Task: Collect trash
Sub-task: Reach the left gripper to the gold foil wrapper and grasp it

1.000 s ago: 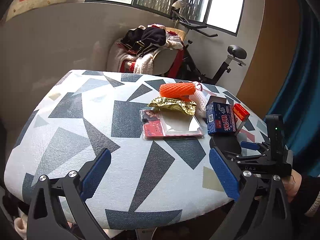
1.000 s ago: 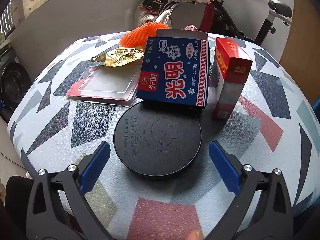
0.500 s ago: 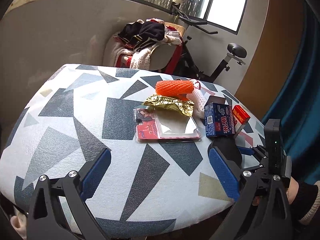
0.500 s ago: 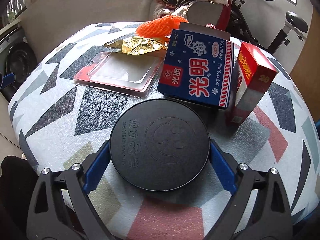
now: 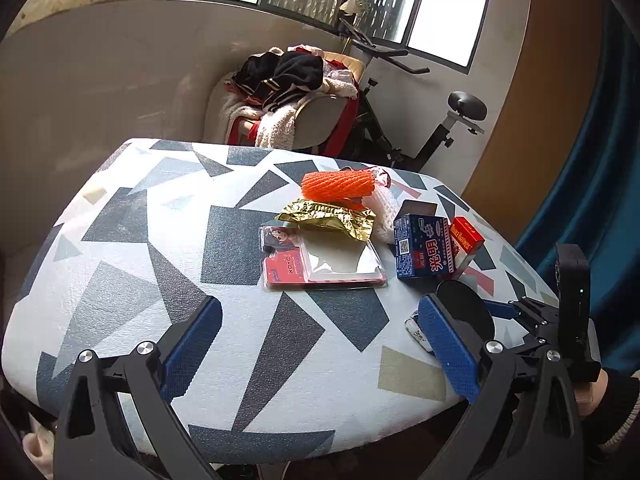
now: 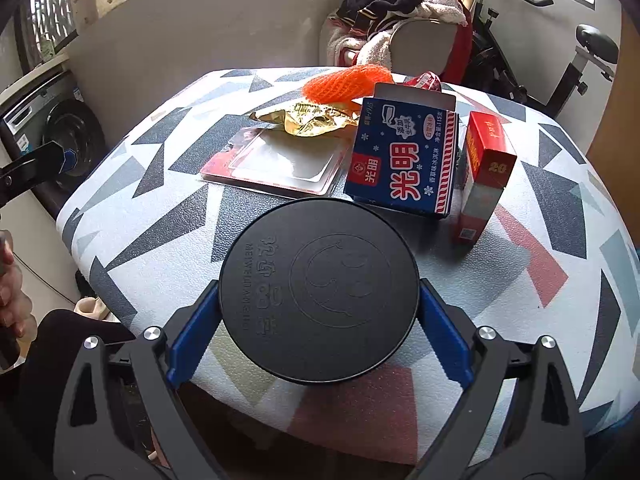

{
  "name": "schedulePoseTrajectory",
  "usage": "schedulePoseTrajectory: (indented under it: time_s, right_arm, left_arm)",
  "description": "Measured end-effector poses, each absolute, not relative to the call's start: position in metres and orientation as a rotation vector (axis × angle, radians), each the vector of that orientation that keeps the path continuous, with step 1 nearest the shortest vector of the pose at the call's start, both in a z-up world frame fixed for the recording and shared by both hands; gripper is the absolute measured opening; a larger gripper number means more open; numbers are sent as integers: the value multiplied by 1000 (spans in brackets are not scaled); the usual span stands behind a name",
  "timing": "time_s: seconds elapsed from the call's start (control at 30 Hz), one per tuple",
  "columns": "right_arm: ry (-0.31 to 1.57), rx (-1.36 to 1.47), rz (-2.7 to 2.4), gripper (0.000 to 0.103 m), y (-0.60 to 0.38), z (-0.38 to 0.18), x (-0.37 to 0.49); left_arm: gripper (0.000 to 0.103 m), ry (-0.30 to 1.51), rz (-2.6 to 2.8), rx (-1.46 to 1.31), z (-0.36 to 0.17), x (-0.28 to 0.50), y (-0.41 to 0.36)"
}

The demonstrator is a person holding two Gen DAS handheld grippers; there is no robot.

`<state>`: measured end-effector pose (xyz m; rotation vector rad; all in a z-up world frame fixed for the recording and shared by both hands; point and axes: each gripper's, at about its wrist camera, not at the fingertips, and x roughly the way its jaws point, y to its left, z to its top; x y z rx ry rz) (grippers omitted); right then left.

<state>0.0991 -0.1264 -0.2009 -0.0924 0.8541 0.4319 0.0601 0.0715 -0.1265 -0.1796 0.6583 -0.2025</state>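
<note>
- Centre-bottom of right view: right gripper (image 6: 319,312) clamped wide on black lid (image 6: 319,290), prob. lifting it clear of table (image 6: 168,216).
- Left gripper (image 5: 320,344) open, empty, free for trash.

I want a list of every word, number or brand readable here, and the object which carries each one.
"光明": blue carton, front; its small side print is too small to read.
"20": red box.
"Double Happiness", only roughly legible: same red box, left wrist view.
"MEIWEIJIANGHU", roughly legible: black round lid; embossed characters beside it unclear.
"XOYOX": red blister card.
Red banner on the wall: blurred.
</note>
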Motion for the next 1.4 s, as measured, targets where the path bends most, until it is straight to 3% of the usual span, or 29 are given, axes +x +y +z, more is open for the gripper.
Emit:
schedulePoseTrajectory:
  time_s: [0.4,0.53,0.9,1.17,1.4]
  right_arm:
    - [715,-75,356,92,-159,-159,96]
    - [675,-83,327,92,-170,-148,103]
    - [649,-37,283,92,-197,-139,137]
    - [653,-33,273,92,-203,-142,151]
    - [671,-29,265,92,-206,-148,158]
  left_arm:
    - [96,702,-222,-340,-125,72,80]
    - [88,730,-244,-408,-124,96,80]
    - [52,870,-231,-822,-169,212,81]
    - [44,946,-123,-962,-215,270,85]
    - [12,961,-90,-905,-220,281,85]
